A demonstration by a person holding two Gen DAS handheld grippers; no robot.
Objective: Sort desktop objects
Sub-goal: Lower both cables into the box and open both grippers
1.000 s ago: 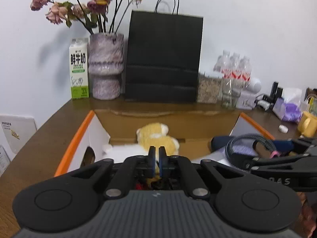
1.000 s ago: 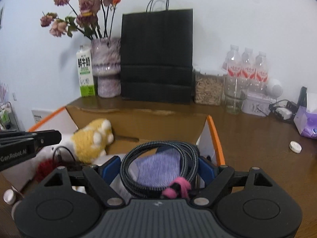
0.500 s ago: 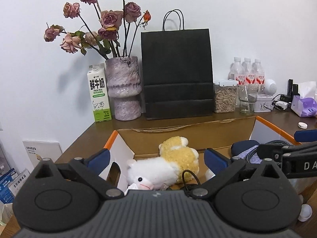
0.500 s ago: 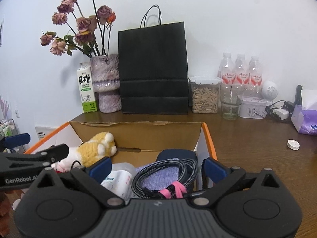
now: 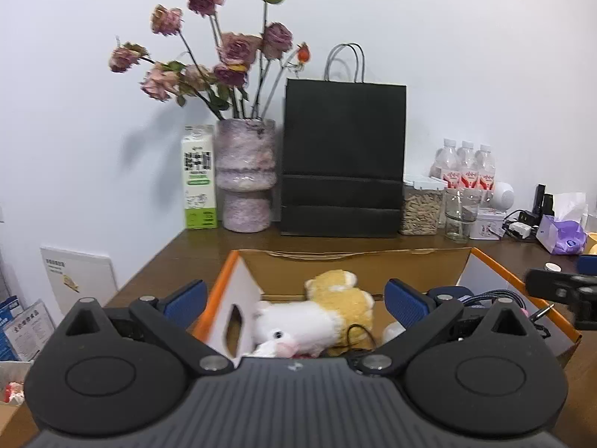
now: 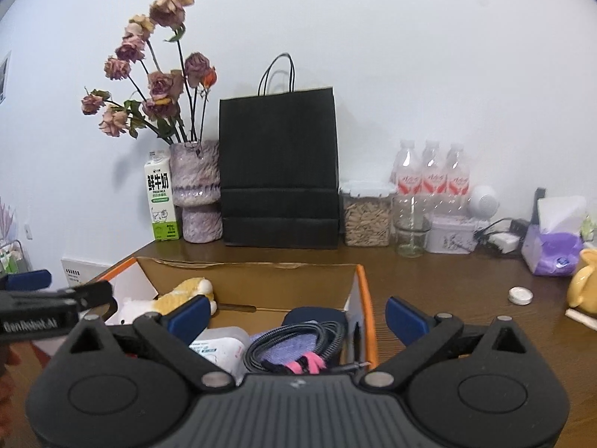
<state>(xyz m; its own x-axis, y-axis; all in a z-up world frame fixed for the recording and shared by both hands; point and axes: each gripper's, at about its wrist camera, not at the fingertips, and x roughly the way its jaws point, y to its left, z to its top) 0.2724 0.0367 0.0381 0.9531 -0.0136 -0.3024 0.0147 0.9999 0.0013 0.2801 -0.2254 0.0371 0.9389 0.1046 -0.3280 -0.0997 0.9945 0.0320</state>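
An open cardboard box with orange edges (image 5: 485, 257) (image 6: 363, 287) stands on the brown desk. In it lie a white and yellow plush toy (image 5: 317, 317) (image 6: 183, 295), a coiled black cable with a pink tie (image 6: 298, 347) on a purple cloth, and a white packet (image 6: 220, 347). My left gripper (image 5: 294, 302) is open and empty above the box's left half. My right gripper (image 6: 296, 313) is open and empty above the box's right half, over the cable. The left gripper's side shows at the right wrist view's left edge (image 6: 41, 310).
At the back stand a milk carton (image 6: 162, 196), a vase of dried roses (image 6: 196, 190), a black paper bag (image 6: 280, 168), a jar of seeds (image 6: 367, 212), a glass (image 6: 410, 235), water bottles (image 6: 429, 175). Right of the box: a white cap (image 6: 520, 295), a tissue pack (image 6: 554, 242), a yellow figure (image 6: 584, 287).
The left gripper opened from shut and both grippers rose and drew back from the box. The right gripper opened off the coiled cable, which now lies in the box.
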